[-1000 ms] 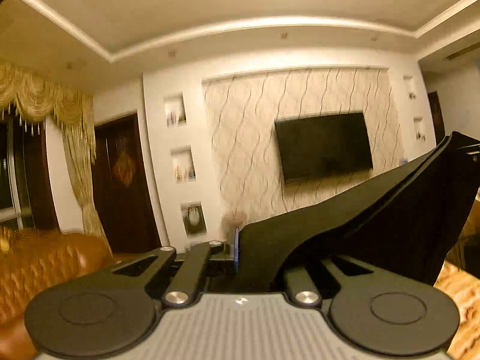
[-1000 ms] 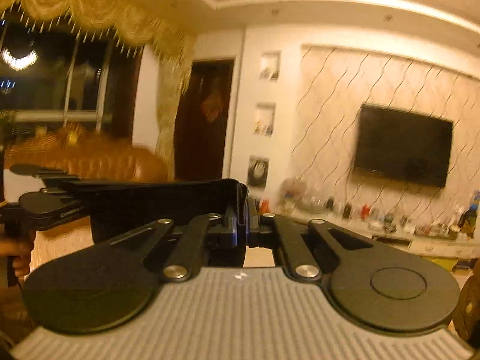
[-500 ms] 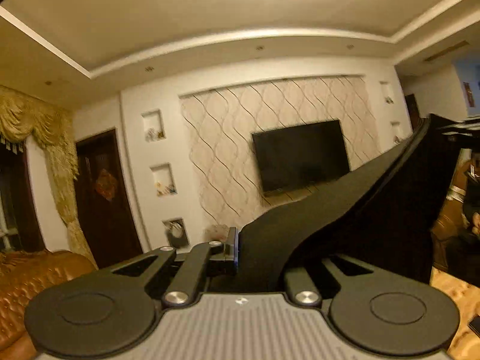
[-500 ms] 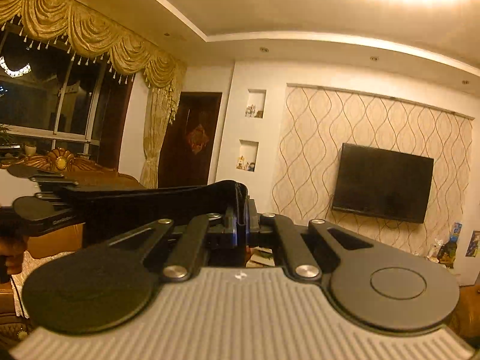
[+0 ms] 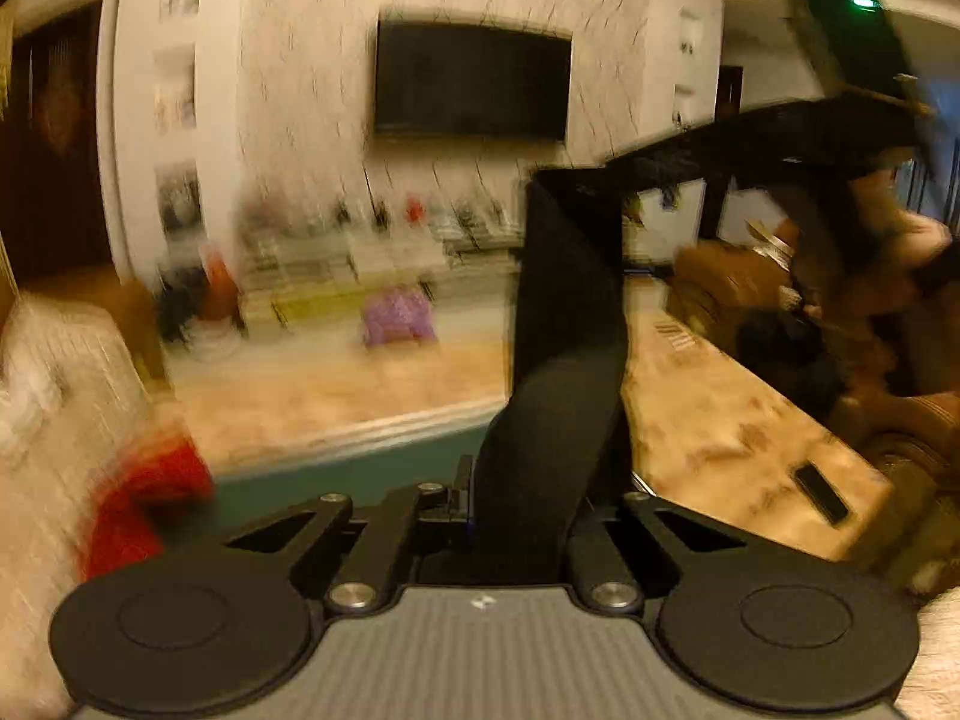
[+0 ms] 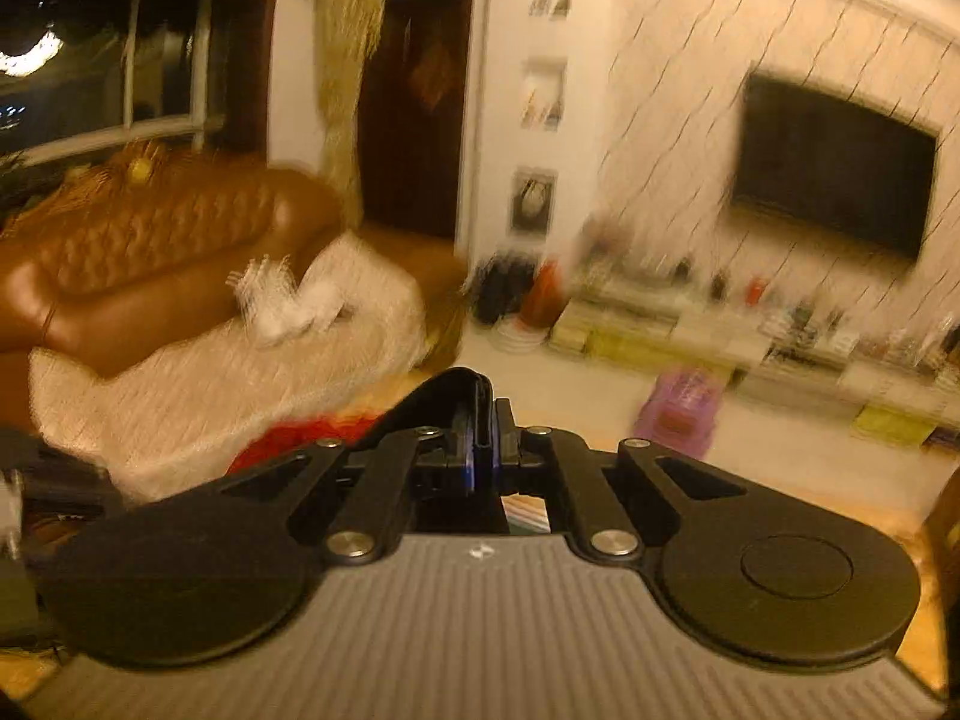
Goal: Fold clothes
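**Black garment, held aloft between both claws, now swinging downward**

Item: one black garment (image 5: 564, 324), clothing type not discernible. Location: in the air, not on any surface. It runs up from my left claw (image 5: 516, 498) as a tall dark band, bends at the top and stretches across to my right claw (image 5: 864, 138), seen in the left view high at the right edge.

Left claw: closed tight on the cloth, which fills the gap between the fingers.

Right claw (image 6: 480, 450): likewise pinched shut, a folded edge of the same garment (image 6: 444, 402) humped over its fingertips.

Change noted: half a second ago both cameras looked at ceiling and upper wall; now they look lower, at the floor (image 5: 360, 384), the sofa (image 6: 162, 252) with its white cover (image 6: 240, 372), and a marble-topped surface (image 5: 738, 420) with a phone (image 5: 822, 492) lying on it. Heavy blur in both views indicates fast motion. The cloth, earlier a shallow slope from my left claw, now stands steep, with a sharp corner at the top.

Meaning for the task, as I judge it: the garment is spread between two grips and being carried down, most likely toward a place to lay it out. Whether this is a shake-out or a fold being brought over, I cannot settle.

Also present: something red (image 5: 144, 498) at lower left, blurred; a television (image 6: 834, 168) on the wall.
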Demonstrator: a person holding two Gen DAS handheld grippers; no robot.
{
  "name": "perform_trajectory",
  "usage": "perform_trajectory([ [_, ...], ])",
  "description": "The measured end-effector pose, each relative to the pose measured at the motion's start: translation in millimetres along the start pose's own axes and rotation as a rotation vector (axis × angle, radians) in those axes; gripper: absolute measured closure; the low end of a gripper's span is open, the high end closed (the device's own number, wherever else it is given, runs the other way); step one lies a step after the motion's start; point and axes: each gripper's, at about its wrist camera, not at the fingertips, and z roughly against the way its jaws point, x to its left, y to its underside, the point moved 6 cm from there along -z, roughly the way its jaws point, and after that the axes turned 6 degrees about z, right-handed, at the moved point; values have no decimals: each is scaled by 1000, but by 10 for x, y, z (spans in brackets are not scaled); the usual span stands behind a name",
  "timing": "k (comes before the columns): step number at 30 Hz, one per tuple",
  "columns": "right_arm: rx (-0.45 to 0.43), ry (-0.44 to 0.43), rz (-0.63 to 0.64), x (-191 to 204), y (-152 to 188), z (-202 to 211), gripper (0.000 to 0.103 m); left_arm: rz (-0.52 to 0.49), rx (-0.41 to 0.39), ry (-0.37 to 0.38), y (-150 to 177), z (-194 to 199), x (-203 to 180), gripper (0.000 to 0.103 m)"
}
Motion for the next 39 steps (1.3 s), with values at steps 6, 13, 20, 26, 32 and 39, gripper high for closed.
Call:
perform_trajectory([
  [6, 231, -147, -82, 467, 1086, -1224, 89, 188, 146, 23, 1022, -644, 296, 98],
  [13, 486, -191, -263, 776, 2371, -2042, 63, 331, 276, 21, 2002, -1242, 557, 98],
  [20, 418, -406, -786, 512, 3441, -1436, 53, 248, 313, -14, 2385, -1554, 321, 98],
  [26, 281, -489, -1148, 626, 4058, -807, 34, 209, 350, -10, 2667, -1673, 103, 98],
  [32, 393, -403, -1025, 827, 4092, -769, 30, 135, 367, -14, 2693, -1763, 35, 98],
  [39, 440, -395, -958, 936, 4132, -936, 41, 19, 418, 33, 2766, -1753, -31, 93],
])
